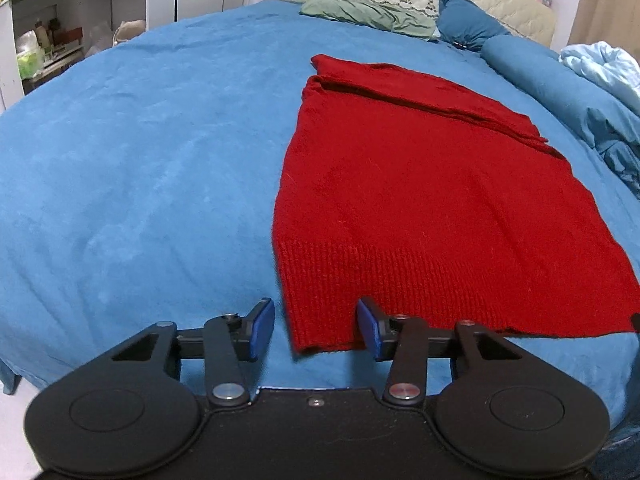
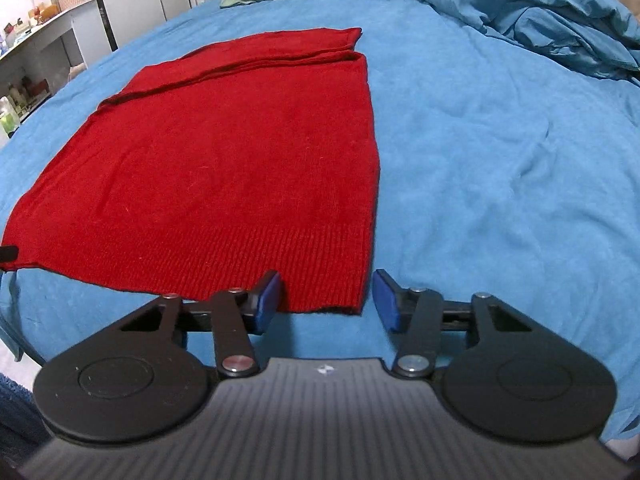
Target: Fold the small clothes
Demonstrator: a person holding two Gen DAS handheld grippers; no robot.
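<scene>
Ahead of the left gripper (image 1: 316, 330), jaws apart, the sweater (image 1: 420, 200) lies flat on the bed (image 1: 140, 180); its near-left hem corner sits between the fingers, apparently staged for a pinch.

Ahead of the right gripper (image 2: 328, 300), also apart, the near-right hem corner sits between the fingers, suggesting a two-handed lengthwise fold.

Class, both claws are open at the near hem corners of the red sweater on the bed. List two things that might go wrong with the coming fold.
1. The left claw and right claw each straddle a hem corner of the sweater; a deep bite might also pinch the bedsheet.
2. The sleeves folded across the far end lie loose, so lifting the hem towards them might shift them.
</scene>
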